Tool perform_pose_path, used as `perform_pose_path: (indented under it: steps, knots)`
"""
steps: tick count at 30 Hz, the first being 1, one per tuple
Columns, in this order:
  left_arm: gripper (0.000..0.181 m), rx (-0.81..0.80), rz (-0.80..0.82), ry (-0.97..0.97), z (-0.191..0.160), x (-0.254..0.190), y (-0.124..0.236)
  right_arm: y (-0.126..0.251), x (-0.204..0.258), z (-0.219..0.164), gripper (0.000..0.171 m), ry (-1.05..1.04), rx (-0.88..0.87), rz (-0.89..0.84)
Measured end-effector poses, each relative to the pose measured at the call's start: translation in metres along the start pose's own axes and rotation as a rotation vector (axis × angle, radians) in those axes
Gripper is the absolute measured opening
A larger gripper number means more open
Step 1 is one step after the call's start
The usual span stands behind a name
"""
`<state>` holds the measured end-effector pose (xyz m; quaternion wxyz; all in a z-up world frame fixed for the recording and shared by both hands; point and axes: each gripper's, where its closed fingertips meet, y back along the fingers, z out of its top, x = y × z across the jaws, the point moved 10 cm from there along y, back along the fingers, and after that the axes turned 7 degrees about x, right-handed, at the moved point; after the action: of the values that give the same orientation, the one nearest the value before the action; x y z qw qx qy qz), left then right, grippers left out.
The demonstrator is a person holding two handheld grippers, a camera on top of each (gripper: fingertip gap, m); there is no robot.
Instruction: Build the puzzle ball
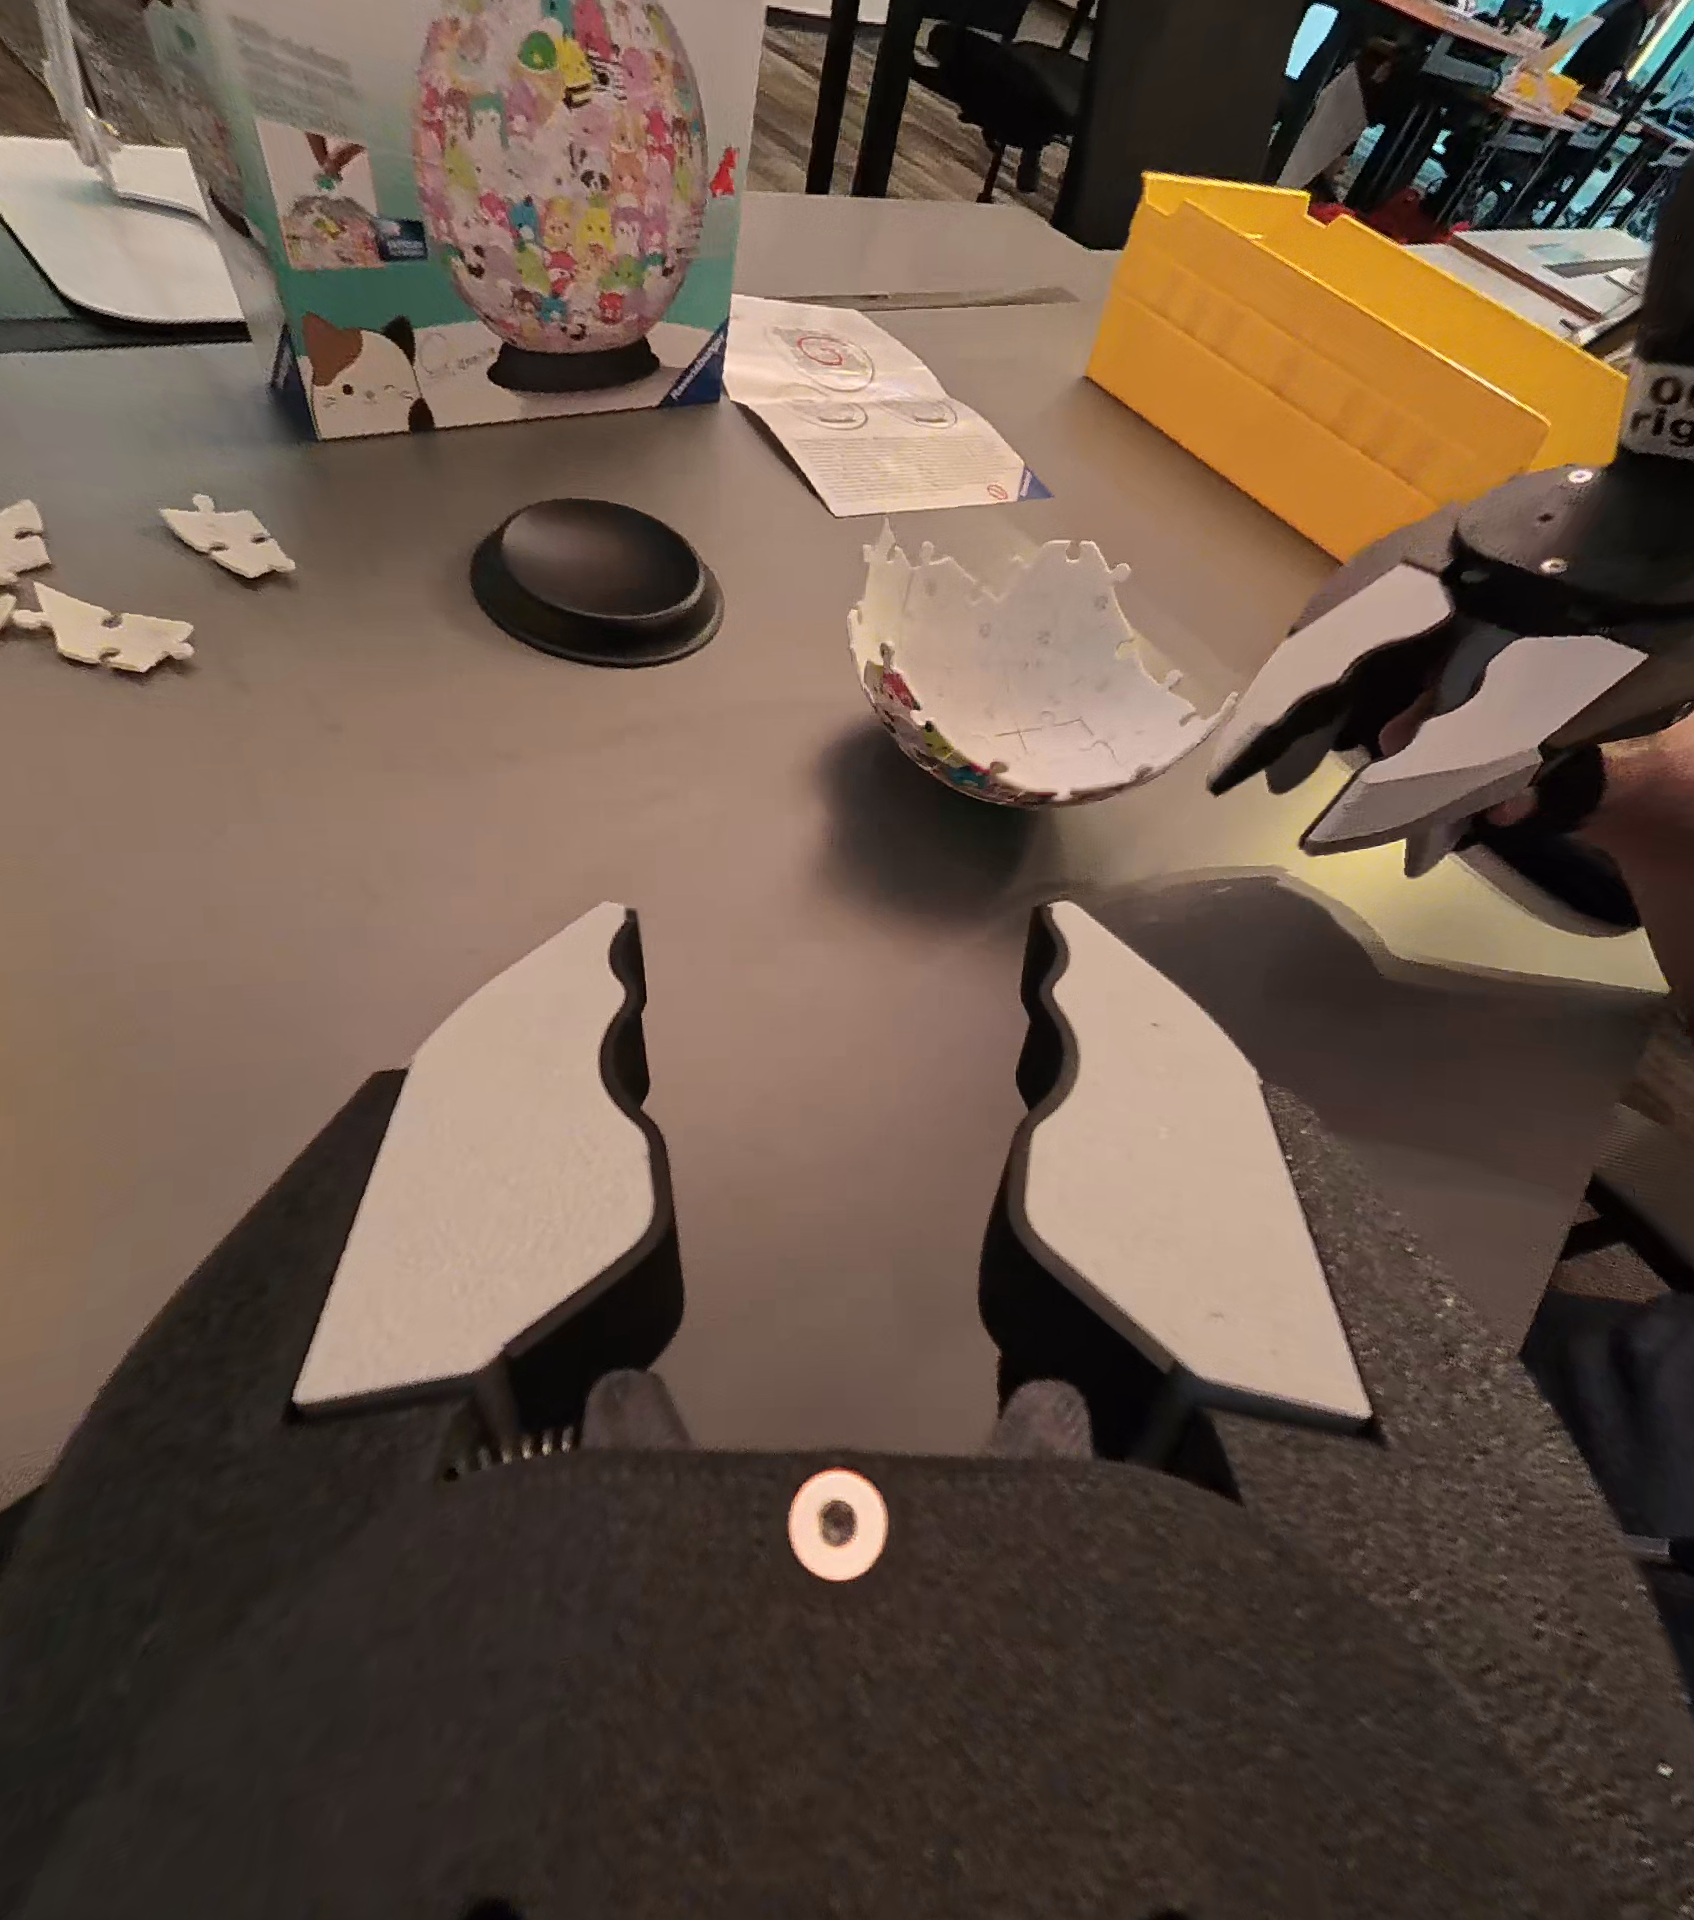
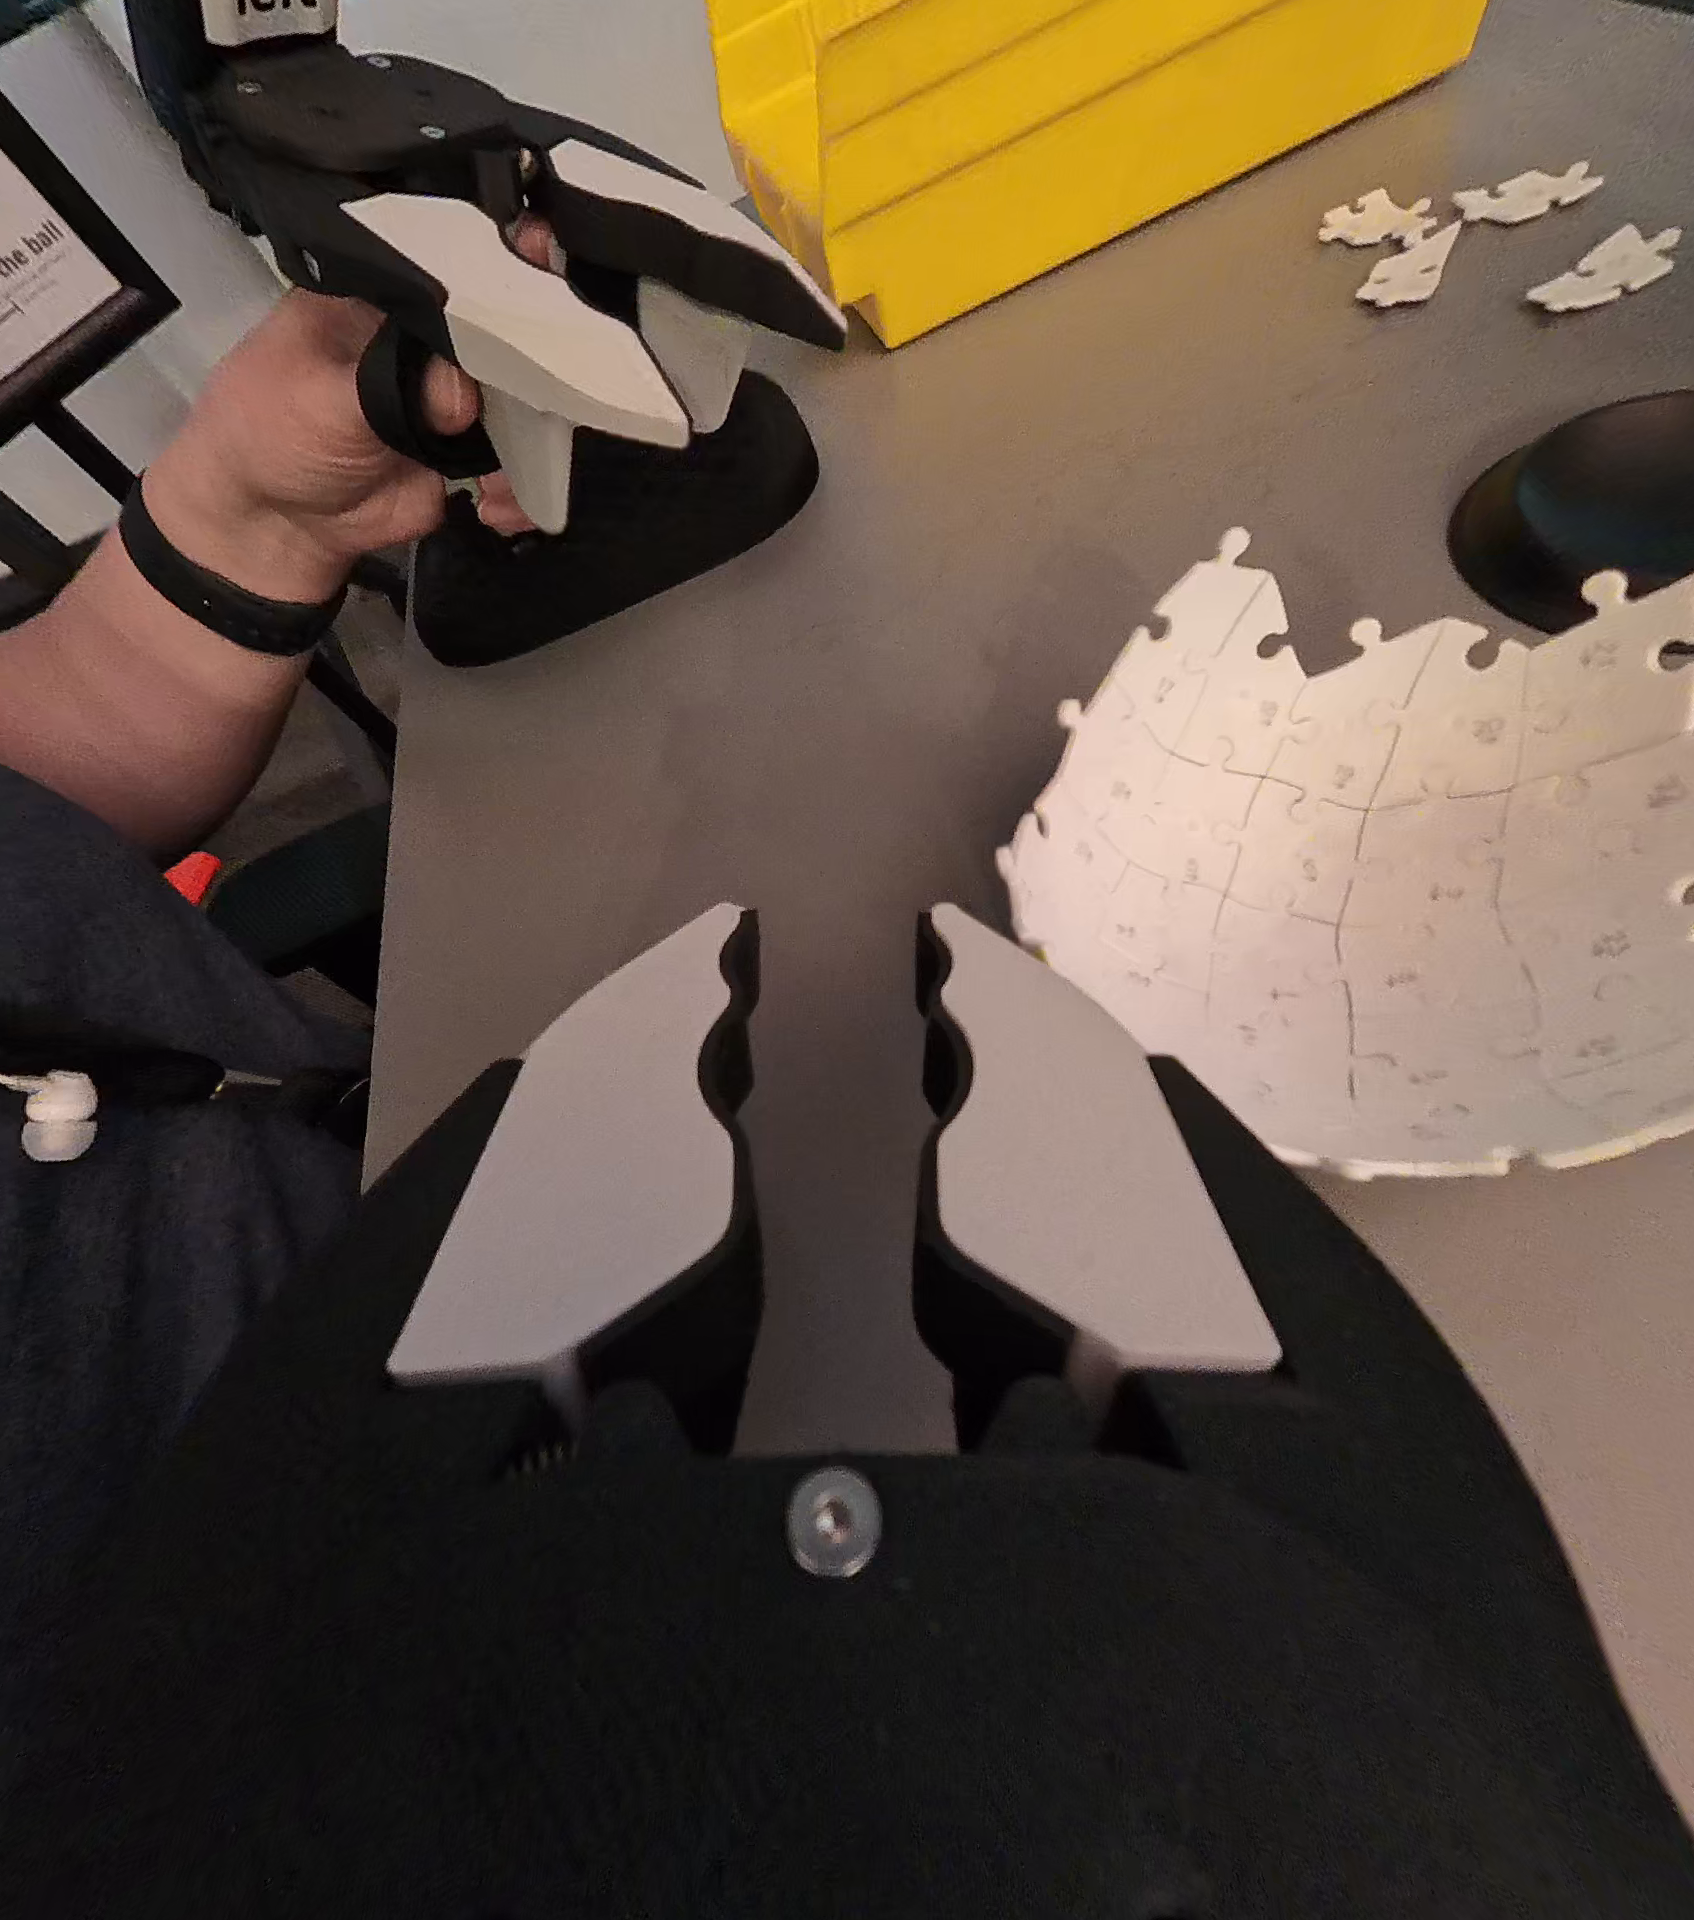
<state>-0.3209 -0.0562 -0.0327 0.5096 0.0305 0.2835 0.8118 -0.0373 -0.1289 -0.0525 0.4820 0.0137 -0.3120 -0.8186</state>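
We judge the puzzle ball to be somewhere under half built. What we have is a bowl-shaped shell [image 1: 1019, 686] of joined pieces resting on the grey table [image 1: 407, 831], tipped so its white inside faces us, with the printed colours showing only along its lower outer edge. Its rim is ragged with tabs and notches, so the next ring is not yet started.

Left of the shell sits the black stand [image 1: 597, 594], with nothing on it. Farther left, well apart from the shell, lie four loose pieces [image 1: 53, 592], white side up. These alone look too few to close the ball; whether more wait in the yellow bin [image 1: 1321, 364] behind the shell we cannot tell. The puzzle box [image 1: 500, 208] and an instruction sheet [image 1: 874, 405] lie beyond the stand.

Neither gripper holds anything. Our left gripper [image 1: 827, 935] hangs over bare table in front of the shell, its fingers spread wide. Our right gripper [image 2: 838, 935] hovers just right of the shell, its fingers parted by a narrower gap and empty.

Still to do, as we read it: fetch the loose pieces, fit them onto the rim, close the top, and seat the ball on the stand.
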Motion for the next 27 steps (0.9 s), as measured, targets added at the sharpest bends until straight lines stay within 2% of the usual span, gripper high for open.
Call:
perform_pose_path:
  steps: [8, 13, 17, 20, 24, 26, 27]
  knots:
    - [0.07, 0.045, 0.021, -0.01, -0.001, 0.007, -0.002, 0.008, 0.0, -0.006, 0.03, -0.017, -0.023, 0.013]
    - [0.071, 0.09, 0.177, -0.019, 0.015, 0.026, 0.001, 0.023, 0.0, -0.004, 0.03, 0.01, -0.062, -0.029]
    - [0.076, 0.114, 0.276, -0.028, 0.032, 0.043, -0.003, 0.048, -0.001, 0.001, 0.031, 0.075, -0.178, -0.094]
    - [0.076, 0.116, 0.36, -0.118, 0.052, 0.055, -0.003, 0.077, -0.008, 0.017, 0.032, 0.193, -0.311, -0.233]
    - [0.074, 0.024, 0.48, -0.242, 0.083, 0.065, 0.015, 0.112, -0.014, 0.045, 0.045, 0.336, -0.525, -0.361]
    - [0.071, -0.068, 0.495, -0.259, 0.094, 0.067, 0.028, 0.119, -0.023, 0.054, 0.064, 0.312, -0.568, -0.297]
    - [0.072, -0.099, 0.491, -0.253, 0.098, 0.069, 0.032, 0.12, -0.03, 0.057, 0.068, 0.279, -0.567, -0.239]
